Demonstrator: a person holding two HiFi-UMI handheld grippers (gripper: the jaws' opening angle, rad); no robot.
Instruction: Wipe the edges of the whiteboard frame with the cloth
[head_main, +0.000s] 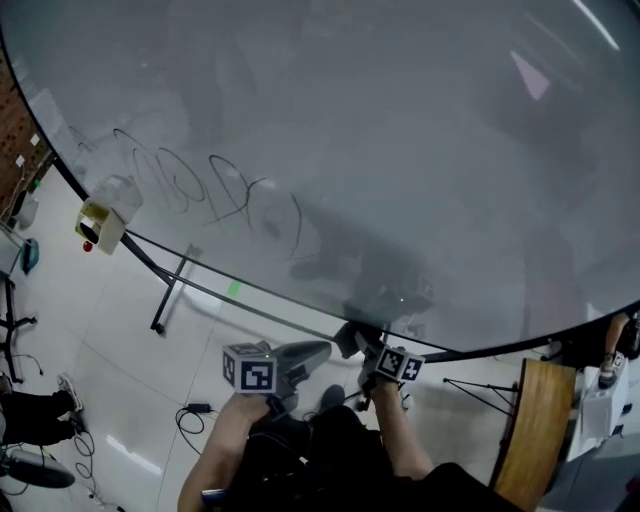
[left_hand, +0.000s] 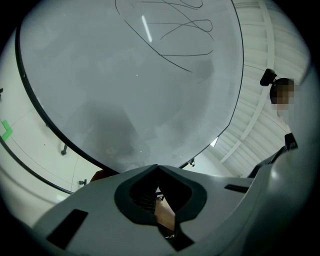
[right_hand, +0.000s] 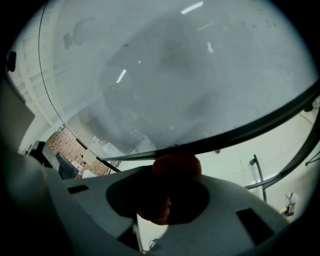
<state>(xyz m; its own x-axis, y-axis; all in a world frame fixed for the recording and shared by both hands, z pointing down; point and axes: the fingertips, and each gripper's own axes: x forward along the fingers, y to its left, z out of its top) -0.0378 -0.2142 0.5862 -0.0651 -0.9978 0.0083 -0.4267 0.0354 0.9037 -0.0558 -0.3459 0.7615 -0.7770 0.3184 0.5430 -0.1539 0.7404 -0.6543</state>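
The whiteboard (head_main: 380, 150) fills most of the head view, and its dark frame (head_main: 480, 349) runs along the bottom edge. My right gripper (head_main: 353, 346) is up against that bottom edge, shut on an orange cloth (right_hand: 177, 165). In the right gripper view the cloth bulges past the jaw tips (right_hand: 170, 186), just under the frame (right_hand: 240, 131). My left gripper (head_main: 320, 349) hovers beside it to the left, a little below the frame. Its jaws (left_hand: 157, 167) are shut with nothing between them. The frame (left_hand: 35, 100) also curves through the left gripper view.
Black marker scribbles (head_main: 210, 190) cross the board's left part. A white and yellow holder (head_main: 105, 215) hangs at the board's left edge. The stand's leg (head_main: 170, 290) and a cable (head_main: 195, 410) are on the floor below, and a wooden tabletop (head_main: 530, 430) is at the right.
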